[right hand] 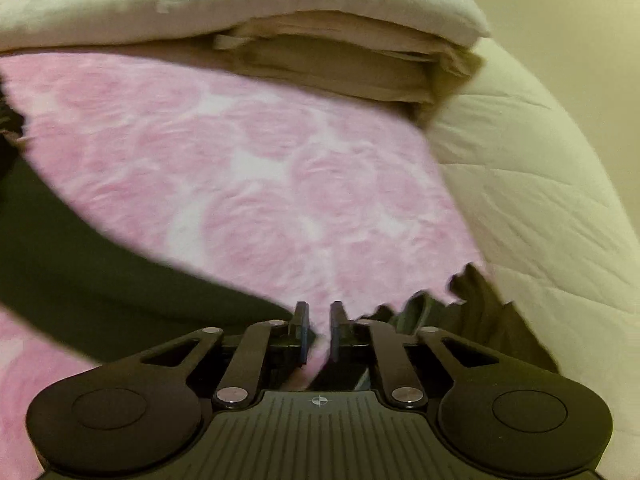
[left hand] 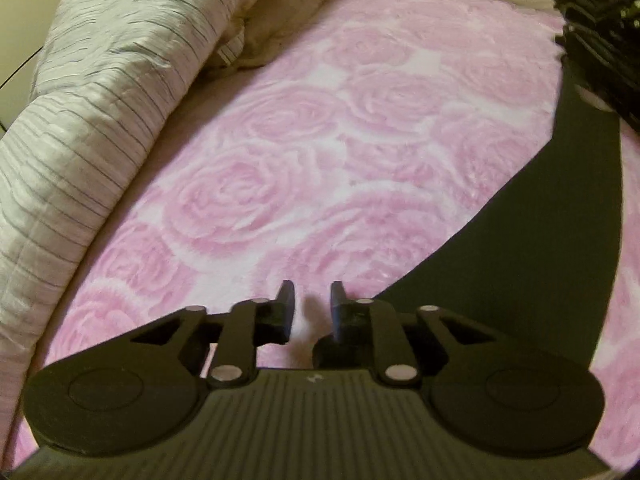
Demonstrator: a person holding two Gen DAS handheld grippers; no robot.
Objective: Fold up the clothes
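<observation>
The dark, smooth, limp garment (left hand: 532,248) lies on the pink rose-patterned fleece blanket (left hand: 304,152) covering the bed, stretched as a long band toward the blanket's right edge. In the right wrist view it sweeps across the lower left (right hand: 100,256), with a crumpled, ragged-looking dark part (right hand: 480,320) near the blanket's right edge. It looks thin and light, likely to sag and slide when lifted, so an edge or corner seems the best place to pinch. The left gripper (left hand: 310,304) hovers over the blanket just beside the garment's edge, jaws slightly apart and holding nothing. The right gripper (right hand: 319,328) has its jaws narrowly parted; whether cloth sits between them I cannot tell. A grey striped quilt (left hand: 80,128) lines the left edge, beige folded bedding (right hand: 320,60) the far edge.
</observation>
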